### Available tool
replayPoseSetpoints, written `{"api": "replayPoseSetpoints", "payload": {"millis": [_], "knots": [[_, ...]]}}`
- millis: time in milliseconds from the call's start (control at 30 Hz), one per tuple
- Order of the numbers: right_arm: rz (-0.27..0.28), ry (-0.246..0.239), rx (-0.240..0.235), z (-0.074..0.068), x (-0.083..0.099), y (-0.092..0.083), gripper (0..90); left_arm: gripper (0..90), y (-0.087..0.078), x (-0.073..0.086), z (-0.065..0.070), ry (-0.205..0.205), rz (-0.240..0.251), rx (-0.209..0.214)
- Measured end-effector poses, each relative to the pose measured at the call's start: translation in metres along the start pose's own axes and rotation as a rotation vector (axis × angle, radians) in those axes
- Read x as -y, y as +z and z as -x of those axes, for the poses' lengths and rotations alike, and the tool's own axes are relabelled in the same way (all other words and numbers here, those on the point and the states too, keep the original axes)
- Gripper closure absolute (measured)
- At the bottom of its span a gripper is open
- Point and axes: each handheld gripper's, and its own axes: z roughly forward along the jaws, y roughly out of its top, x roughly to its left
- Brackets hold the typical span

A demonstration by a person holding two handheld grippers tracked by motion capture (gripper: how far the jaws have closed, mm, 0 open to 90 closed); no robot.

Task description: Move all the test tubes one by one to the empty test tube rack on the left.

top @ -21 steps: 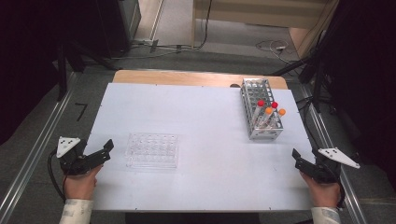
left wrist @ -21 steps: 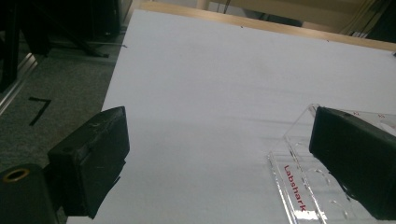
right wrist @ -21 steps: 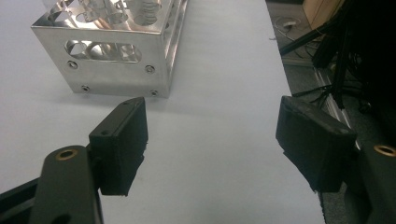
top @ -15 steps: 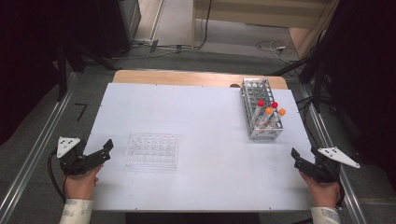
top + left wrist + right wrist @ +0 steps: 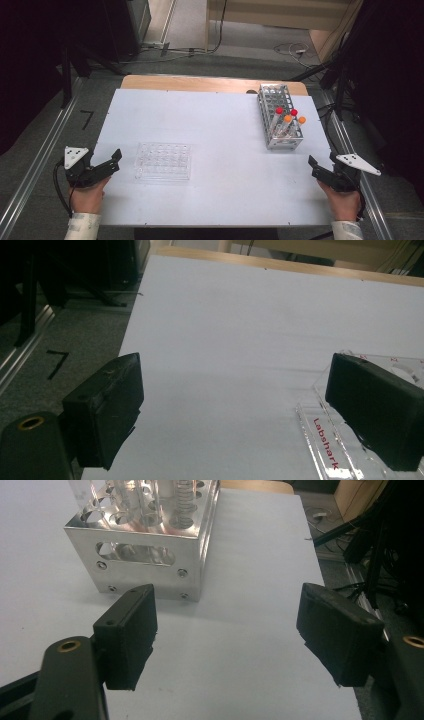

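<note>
Well plate (image 5: 350,450) marked "Labshark"; left gripper (image 5: 235,405), right gripper (image 5: 225,640) fingers spread, empty.

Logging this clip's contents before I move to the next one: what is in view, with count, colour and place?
Table: one, white top with a wooden far edge, centre.
Well plate: one, clear plastic with red lettering on its rim, near-left on the table, just ahead of the left gripper.
Rack: one, metal, far-right on the table.
Tubes: four, clear, two with red caps and two with orange, standing at the near end of the rack.
Left gripper: one, black, jaws open and empty, at the table's left edge.
Right gripper: one, black, jaws open and empty, at the table's right edge.
Hands: two, one behind each gripper, white cuffs.
</note>
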Motion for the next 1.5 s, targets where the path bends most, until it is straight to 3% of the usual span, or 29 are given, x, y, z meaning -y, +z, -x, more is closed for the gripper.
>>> {"api": "replayPoseSetpoints", "payload": {"millis": [233,467,933,1133,1167,1200,1300,1500], "knots": [[0.005,-0.007,-0.014,-0.002,-0.010,0.006,22.4,8.8,0.001,0.000,0.001,-0.002,0.007,0.001],[0.011,-0.038,-0.025,-0.015,-0.021,0.018,23.3,8.8,0.001,-0.001,0.001,0.003,0.011,-0.002],[0.011,-0.032,-0.069,-0.026,-0.041,0.047,19.6,8.9,0.000,-0.001,0.001,0.013,0.015,-0.015],[0.011,-0.037,-0.058,-0.031,-0.046,0.058,31.0,8.9,0.000,-0.001,0.002,0.015,0.016,-0.016],[0.016,-0.038,-0.065,-0.031,-0.046,0.060,38.3,8.9,0.000,-0.001,0.001,0.014,0.015,-0.016],[0.016,-0.038,-0.065,-0.031,-0.046,0.060,38.3,8.9,0.000,-0.001,0.001,0.013,0.016,-0.017],[0.016,-0.032,-0.077,-0.032,-0.047,0.064,50.5,8.9,0.000,-0.001,0.001,0.012,0.016,-0.019],[0.012,-0.049,-0.086,-0.037,-0.049,0.070,61.2,8.9,0.000,-0.001,0.001,0.011,0.016,-0.021]]}}
